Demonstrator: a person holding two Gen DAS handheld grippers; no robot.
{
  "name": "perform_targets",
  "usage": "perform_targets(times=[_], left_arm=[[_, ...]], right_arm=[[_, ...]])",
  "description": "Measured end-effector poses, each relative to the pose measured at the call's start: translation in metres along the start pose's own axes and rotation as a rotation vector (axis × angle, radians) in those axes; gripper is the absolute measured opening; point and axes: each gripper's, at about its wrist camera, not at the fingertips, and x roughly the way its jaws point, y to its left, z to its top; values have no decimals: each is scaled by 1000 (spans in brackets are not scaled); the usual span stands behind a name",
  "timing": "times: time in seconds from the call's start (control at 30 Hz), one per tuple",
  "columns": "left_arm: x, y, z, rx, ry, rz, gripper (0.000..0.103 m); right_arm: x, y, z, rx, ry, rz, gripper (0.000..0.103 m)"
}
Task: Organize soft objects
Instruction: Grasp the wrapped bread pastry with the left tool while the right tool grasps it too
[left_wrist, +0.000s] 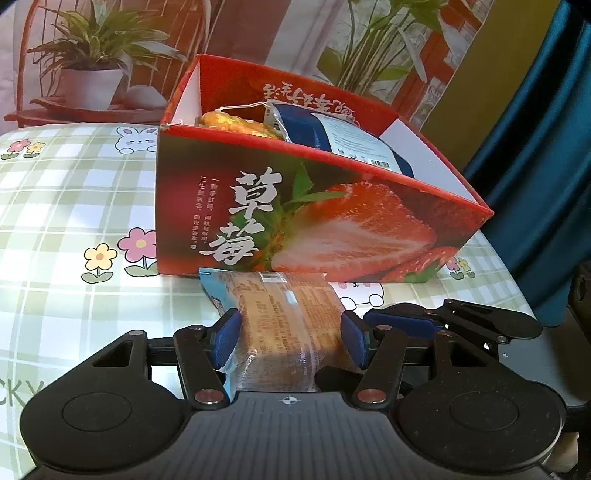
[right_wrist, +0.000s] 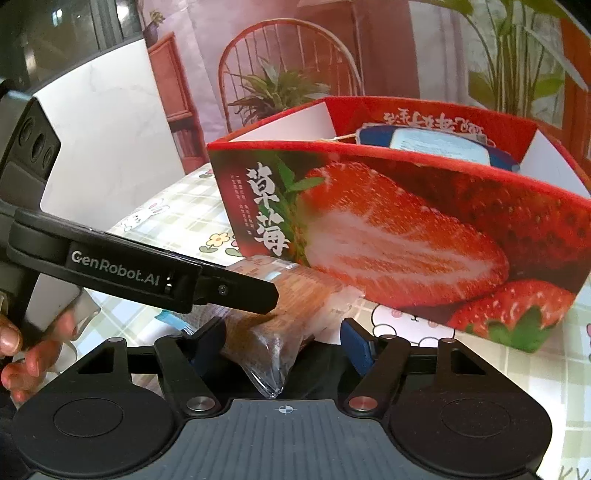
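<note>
**Bread pack, wrapped: near side of box, both grippers on it**

Bread pack: soft loaf in clear wrapper w/ blue end seal. Lies on tablecloth just in front of strawberry box, far end touching or nearly touching box's near wall. Long axis runs roughly near-to-far in left wrist view, i.e. along left gripper's pointing line; in right wrist view it lies on a diagonal, near crimped end low and toward the camera.

Left gripper: blue pads set against both long sides of pack, wrapper bulging slightly between them. Reads as closed on pack across its short width.

Right gripper: jaws part closed, pack's near end between them. Left pad looks in contact; right pad shows a gap to wrapper. Judged not yet clamped.

Strawberry box: open top, red card, already holds a blue-and-white packet and a yellow-orange item at far left corner. Room remains toward right side.

Key relation: box lies straight ahead, beyond pack; its near wall stands higher than pack. Judged next move = lift clear of rim, carry forward, lower in. Left gripper has the firmer hold, so it is better placed to carry.

Risk: soft loaf, over-squeeze may crush; pack may snag near rim if lifted low.

Surrounds: person's fingers at left edge, on left gripper's handle.
</note>
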Motion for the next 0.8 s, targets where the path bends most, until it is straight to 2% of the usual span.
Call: perform_targets(times=[0.07, 0.17, 0.2, 0.47, 0.8], left_arm=[[0, -1, -1, -5, -4, 3, 61], [-2, 0, -2, -21, -8, -1, 61], [-3, 1, -2, -24, -9, -4, 61], [-12, 0, -6, -32, -19, -13, 60], [-33, -5, -11, 4, -39, -36, 60]], right_arm=[[1, -2, 0, 7, 7, 12, 62], [2, -1, -1, 3, 17, 38, 48], [3, 1, 0, -6, 18, 42, 47], [-2, 11, 1, -38, 14, 52, 46], [-19, 20, -3, -73, -12, 59, 44]])
